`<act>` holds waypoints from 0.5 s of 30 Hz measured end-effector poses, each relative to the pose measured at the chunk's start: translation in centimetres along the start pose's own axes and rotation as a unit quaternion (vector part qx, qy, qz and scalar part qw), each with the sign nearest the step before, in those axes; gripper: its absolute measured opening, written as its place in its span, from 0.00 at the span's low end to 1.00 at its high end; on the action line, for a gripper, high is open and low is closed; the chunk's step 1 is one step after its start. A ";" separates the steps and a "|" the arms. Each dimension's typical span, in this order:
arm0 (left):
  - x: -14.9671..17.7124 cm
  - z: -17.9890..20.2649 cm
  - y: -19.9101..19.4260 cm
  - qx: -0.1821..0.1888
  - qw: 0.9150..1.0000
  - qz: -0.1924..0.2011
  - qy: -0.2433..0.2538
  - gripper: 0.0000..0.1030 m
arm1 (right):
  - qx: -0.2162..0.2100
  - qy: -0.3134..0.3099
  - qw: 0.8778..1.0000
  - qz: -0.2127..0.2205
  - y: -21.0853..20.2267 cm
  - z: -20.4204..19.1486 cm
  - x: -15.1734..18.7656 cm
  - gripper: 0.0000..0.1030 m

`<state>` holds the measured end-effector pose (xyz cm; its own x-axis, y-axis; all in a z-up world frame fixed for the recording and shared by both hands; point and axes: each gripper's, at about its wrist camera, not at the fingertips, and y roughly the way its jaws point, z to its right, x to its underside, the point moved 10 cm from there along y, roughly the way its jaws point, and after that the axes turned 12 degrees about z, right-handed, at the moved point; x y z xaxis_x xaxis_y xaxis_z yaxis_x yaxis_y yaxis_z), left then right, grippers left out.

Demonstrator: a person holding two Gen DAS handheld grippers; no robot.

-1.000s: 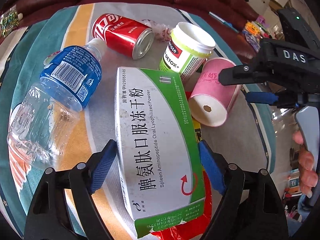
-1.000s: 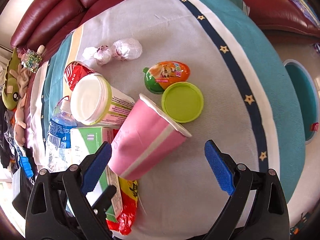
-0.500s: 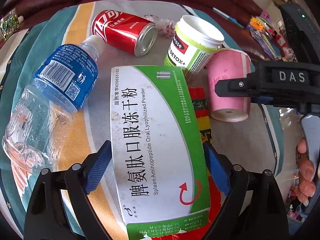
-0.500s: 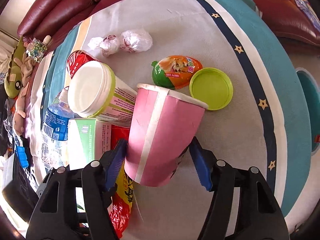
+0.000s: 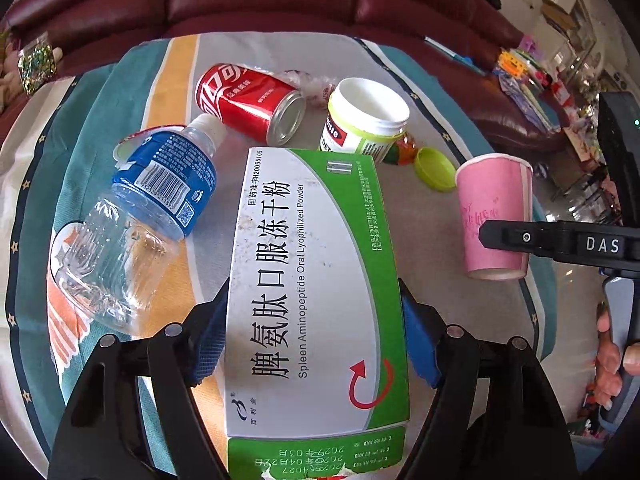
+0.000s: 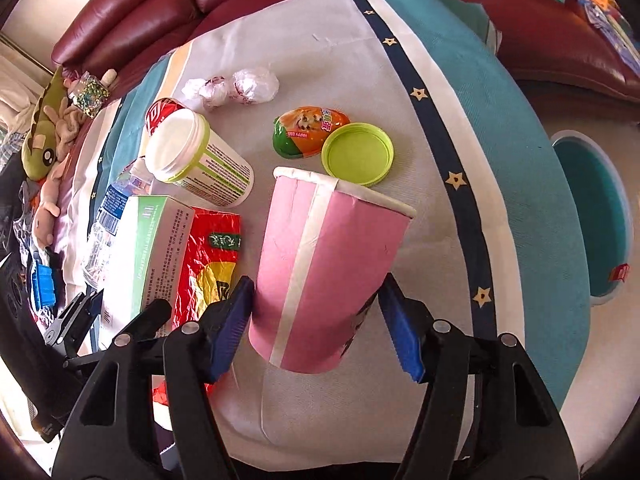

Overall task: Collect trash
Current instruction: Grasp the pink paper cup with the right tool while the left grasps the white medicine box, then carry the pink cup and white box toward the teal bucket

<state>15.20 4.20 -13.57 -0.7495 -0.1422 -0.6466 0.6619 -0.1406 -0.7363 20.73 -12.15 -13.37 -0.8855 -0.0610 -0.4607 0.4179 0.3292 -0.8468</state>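
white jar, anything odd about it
The white jar lies tipped on its side with its mouth open; its green lid sits loose on the cloth beside the egg toy. No spill shows.

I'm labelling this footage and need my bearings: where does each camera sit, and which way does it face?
Left wrist: on the left claw, angled down at the medicine box; own blue pads, the right claw's arm and a hand show.
Right wrist: on the right claw, angled down at the pink cup; own pads show.
Shared: box, cup, white jar.
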 end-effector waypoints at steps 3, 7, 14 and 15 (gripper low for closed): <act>-0.5 1.0 -1.1 0.001 1.000 0.010 0.004 0.73 | -0.007 -0.004 1.000 0.012 -1.2 0.4 0.0 0.60; -1.1 2.7 -2.3 0.004 0.999 0.022 0.023 0.74 | -0.014 -0.003 1.000 0.026 -2.8 1.2 0.0 0.60; -2.0 6.1 -3.5 0.023 0.998 0.031 0.050 0.74 | -0.021 0.020 0.998 0.048 -5.0 4.1 -0.1 0.60; -2.1 6.6 -3.4 0.026 0.998 0.030 0.054 0.74 | -0.021 0.025 0.998 0.051 -5.2 4.5 -0.2 0.60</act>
<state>14.63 -1.49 -8.36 -0.7043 -0.0456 -0.7084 0.7028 -0.1859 -0.6867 19.62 -18.11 -10.10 -0.8482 0.0218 -0.5292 0.4985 0.3704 -0.7837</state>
